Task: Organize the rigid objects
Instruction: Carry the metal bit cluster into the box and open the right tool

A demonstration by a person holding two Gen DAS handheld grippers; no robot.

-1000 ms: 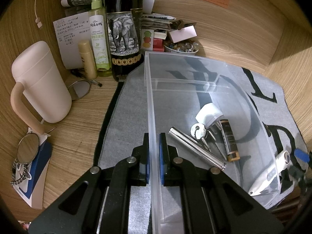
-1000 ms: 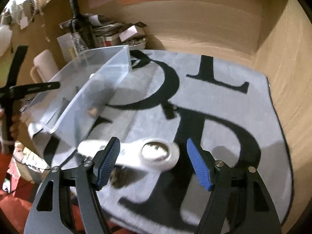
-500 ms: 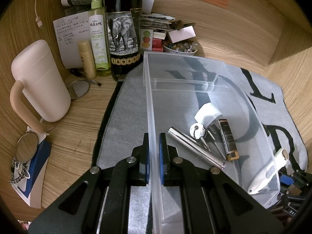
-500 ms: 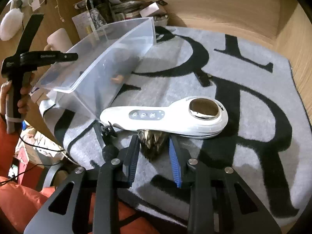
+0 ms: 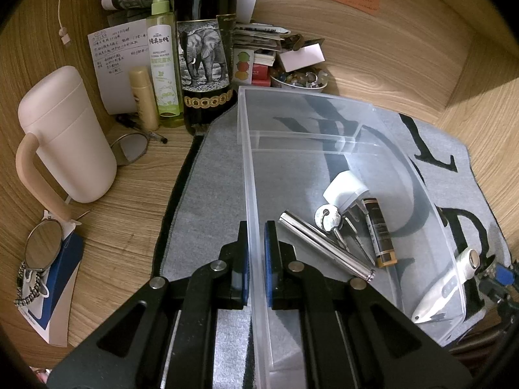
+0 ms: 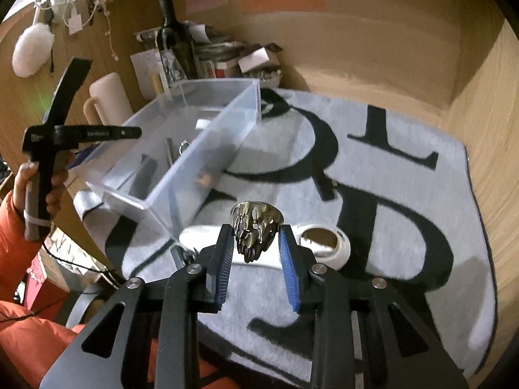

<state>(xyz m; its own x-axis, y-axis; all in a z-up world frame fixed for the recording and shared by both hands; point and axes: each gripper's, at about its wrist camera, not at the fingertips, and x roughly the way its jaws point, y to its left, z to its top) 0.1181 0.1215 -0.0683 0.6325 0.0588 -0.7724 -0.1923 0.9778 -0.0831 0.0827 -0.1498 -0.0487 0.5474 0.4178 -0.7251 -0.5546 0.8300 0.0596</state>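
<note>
My left gripper (image 5: 257, 261) is shut on the near wall of a clear plastic bin (image 5: 249, 175). The bin holds a white charger (image 5: 344, 190), keys (image 5: 328, 218), a metal tube (image 5: 324, 246) and a small brown bottle (image 5: 379, 231). My right gripper (image 6: 257, 261) is shut on a dark metallic comb-like ornament (image 6: 256, 228) and holds it above the mat, right of the bin (image 6: 181, 149). A white handheld device (image 6: 324, 249) lies on the mat just beyond it, and shows beside the bin in the left wrist view (image 5: 449, 287).
A grey mat with black letters (image 6: 373, 175) covers the desk. A wine bottle (image 5: 204, 48), spray bottle (image 5: 163, 71), pink mug (image 5: 65, 136), glasses (image 5: 129, 149), papers and a dish of trinkets (image 5: 298, 79) crowd the far left. Wooden walls enclose the back and right.
My right gripper closed on the metallic ornament and lifted it off the mat, above the white device. My left gripper kept hold of the bin wall.
</note>
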